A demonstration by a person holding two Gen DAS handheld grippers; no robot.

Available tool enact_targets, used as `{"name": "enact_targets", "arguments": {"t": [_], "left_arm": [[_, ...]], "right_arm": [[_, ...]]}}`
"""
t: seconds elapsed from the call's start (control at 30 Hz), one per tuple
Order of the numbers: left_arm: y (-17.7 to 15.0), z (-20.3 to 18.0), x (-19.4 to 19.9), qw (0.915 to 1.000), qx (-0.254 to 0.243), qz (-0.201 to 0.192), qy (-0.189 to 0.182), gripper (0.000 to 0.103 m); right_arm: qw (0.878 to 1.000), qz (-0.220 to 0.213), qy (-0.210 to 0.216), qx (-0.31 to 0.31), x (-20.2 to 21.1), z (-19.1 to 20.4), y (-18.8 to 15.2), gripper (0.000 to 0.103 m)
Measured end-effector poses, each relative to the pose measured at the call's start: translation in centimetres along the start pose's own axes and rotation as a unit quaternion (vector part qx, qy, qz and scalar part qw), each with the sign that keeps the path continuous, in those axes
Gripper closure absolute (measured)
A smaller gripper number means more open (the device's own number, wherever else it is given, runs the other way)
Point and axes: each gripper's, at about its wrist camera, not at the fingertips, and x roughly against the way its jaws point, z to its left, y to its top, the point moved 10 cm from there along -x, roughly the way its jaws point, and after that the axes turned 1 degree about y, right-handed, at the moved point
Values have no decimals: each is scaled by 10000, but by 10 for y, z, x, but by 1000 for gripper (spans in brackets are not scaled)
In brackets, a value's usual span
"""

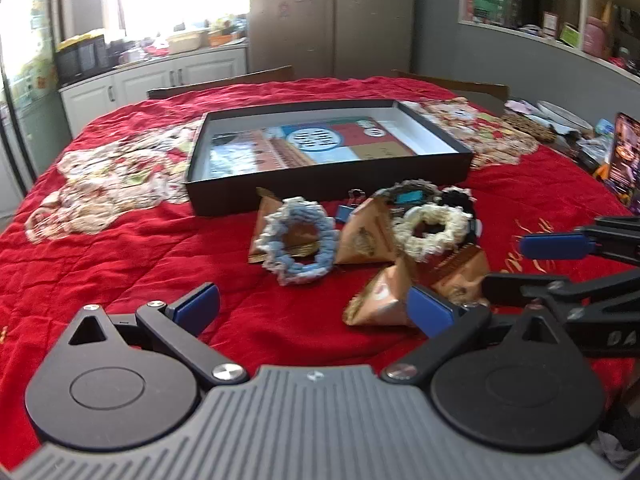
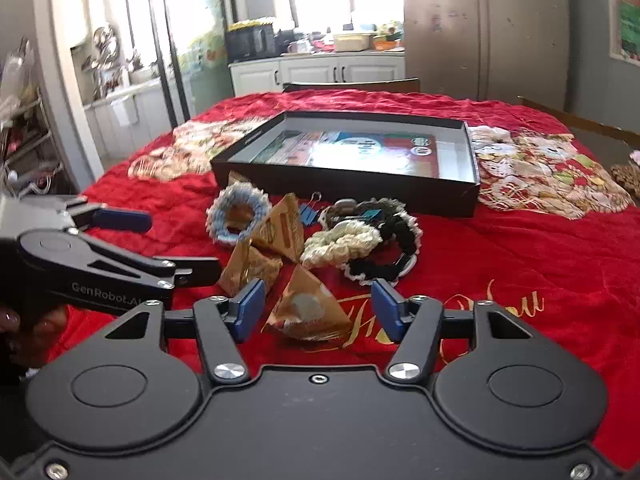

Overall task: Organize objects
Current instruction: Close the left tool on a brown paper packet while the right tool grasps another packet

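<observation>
A pile lies on the red cloth in front of a shallow black box (image 1: 328, 188) (image 2: 344, 190). It holds a blue scrunchie (image 1: 298, 240) (image 2: 236, 216), a cream scrunchie (image 1: 432, 232) (image 2: 342, 242), a black scrunchie (image 2: 394, 248), a blue binder clip (image 1: 346, 212) (image 2: 308, 211) and several gold pyramid packets. My right gripper (image 2: 319, 308) (image 1: 532, 264) straddles the nearest packet (image 2: 308, 312) (image 1: 456, 272); its pads stand clear of the packet's sides. My left gripper (image 1: 316, 308) (image 2: 160, 246) is open wide, another packet (image 1: 380, 300) (image 2: 248, 268) lying just by its right finger.
The box holds only a printed card on its floor. Patterned patches (image 2: 540, 172) mark the cloth on both sides of the box. Clutter (image 1: 616, 152) sits at the table's right edge. A chair back (image 2: 352, 85) stands behind the table.
</observation>
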Motion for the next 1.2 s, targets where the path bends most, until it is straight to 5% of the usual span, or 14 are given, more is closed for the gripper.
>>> {"name": "enact_targets", "arguments": {"t": [0.77, 1.0, 1.2], "left_arm": [[0, -24, -26, 9945, -129, 375, -967, 17], [-7, -29, -40, 9921, -109, 610, -1092, 27], [-5, -30, -42, 9933, -171, 529, -1013, 47]], "right_arm": [[9963, 407, 308, 698, -33, 4, -15, 66], [9961, 416, 230, 747, -31, -4, -16, 67], [9961, 411, 241, 748, -30, -6, -16, 70]]}}
